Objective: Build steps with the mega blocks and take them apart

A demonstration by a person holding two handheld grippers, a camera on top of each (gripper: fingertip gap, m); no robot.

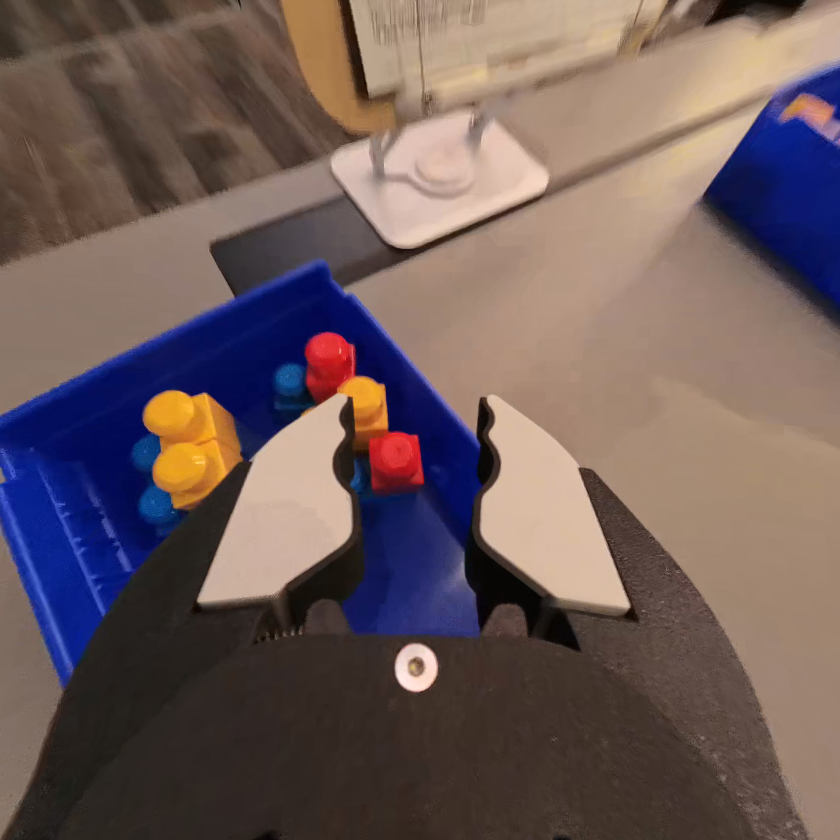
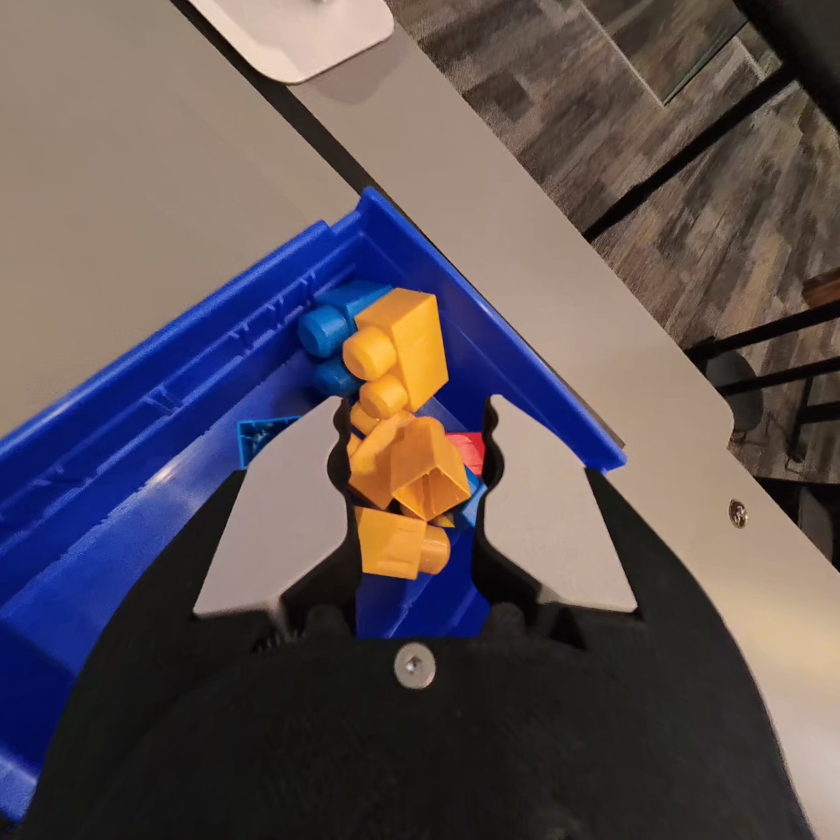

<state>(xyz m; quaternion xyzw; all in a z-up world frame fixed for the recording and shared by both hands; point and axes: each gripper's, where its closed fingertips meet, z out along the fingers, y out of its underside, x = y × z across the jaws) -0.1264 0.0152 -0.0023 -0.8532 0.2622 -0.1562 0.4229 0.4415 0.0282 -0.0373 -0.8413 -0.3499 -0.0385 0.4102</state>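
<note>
No steps on grey bench (image 1: 591, 363) yet. Chunky plastic blocks (image 1: 191, 450) loose in blue plastic bin (image 1: 227, 327). Left hand-held gripper (image 1: 411, 402) and right hand-held gripper (image 2: 411, 402) both spread wide, holding nothing.

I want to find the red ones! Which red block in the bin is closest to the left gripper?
The single-stud red block, just beyond the left gripper fingertips. The other red block sits farther back in the blue bin, beside a blue block.

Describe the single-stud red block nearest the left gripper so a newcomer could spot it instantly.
Find the blue bin on the grey table. Near its right wall sits the red block, stud facing the camera. Unlike the other red block, it lies closest to the viewer.
</note>
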